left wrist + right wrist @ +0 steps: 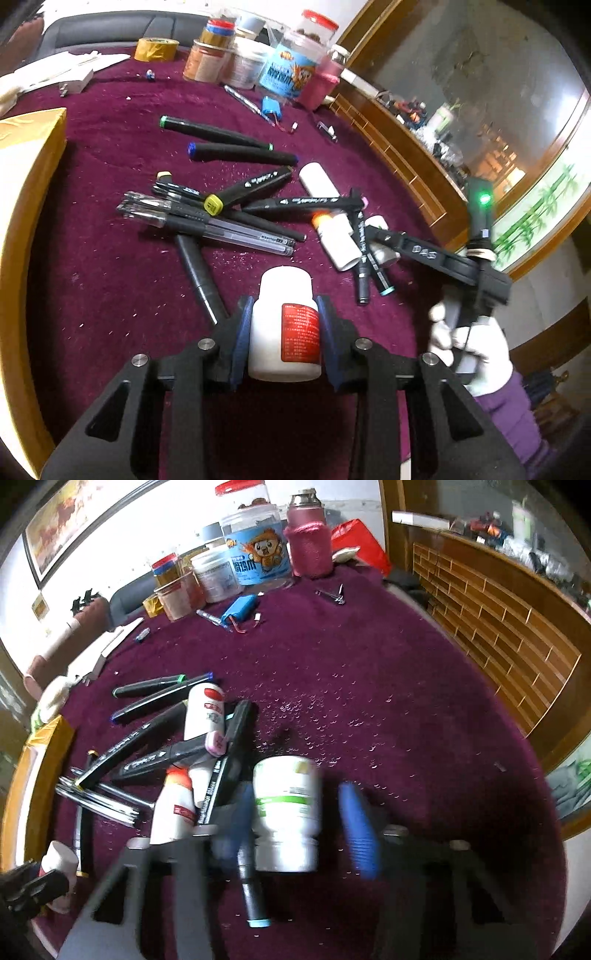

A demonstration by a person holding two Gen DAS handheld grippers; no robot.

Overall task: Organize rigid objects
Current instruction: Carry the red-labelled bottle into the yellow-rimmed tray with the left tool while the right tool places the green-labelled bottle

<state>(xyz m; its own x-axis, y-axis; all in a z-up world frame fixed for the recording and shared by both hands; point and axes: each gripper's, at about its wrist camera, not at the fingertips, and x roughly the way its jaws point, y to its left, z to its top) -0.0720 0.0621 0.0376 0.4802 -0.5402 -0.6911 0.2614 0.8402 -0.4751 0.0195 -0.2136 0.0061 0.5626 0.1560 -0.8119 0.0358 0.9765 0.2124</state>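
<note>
Bottles are being gathered: left tongs (282, 332) clamp a red-labelled bottle (284, 325) above the worktop (110, 277); right tongs (295, 819) straddle a green-labelled bottle (286, 812), right pad seemingly apart. Next: squeeze, lift clear of the markers (236, 199).

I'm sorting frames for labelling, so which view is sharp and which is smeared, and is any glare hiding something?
Left wrist view: sharp; the red-label white bottle between the left gripper pads reads clearly; an orange glare spot hides the tip of a small white bottle. Right wrist view: motion-smeared near the lens, the right gripper fingers and green-label white bottle streaked; the far blue jar sharper.
</note>
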